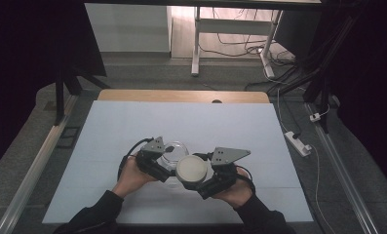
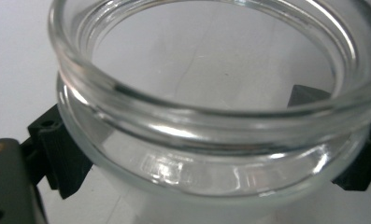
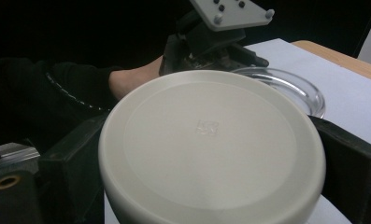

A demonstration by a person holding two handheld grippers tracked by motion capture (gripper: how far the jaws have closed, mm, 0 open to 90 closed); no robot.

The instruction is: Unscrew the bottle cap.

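Nearest to you, your right gripper (image 1: 201, 181) is clamped on the round off-white lid (image 3: 211, 144), its two black jaws pressing the lid's rim from either side, and it holds the lid off the pale table (image 1: 108, 146), flat side up. Just beyond it, your left gripper (image 1: 165, 168) grips the clear glass jar (image 2: 211, 140) below its thick rim, a jaw on each side of the neck; the jar stands upright on the table and its mouth is open and looks empty. In the high view the lid (image 1: 191, 169) sits just beside the jar (image 1: 174, 152), overlapping its near right edge rather than centred on the mouth. So the two parts are apart and both are secured; whether you mean to close it or set the lid aside, seating the lid squarely on the rim has not happened yet. Farther off, the table is bare up to its wooden edge (image 1: 181, 95).
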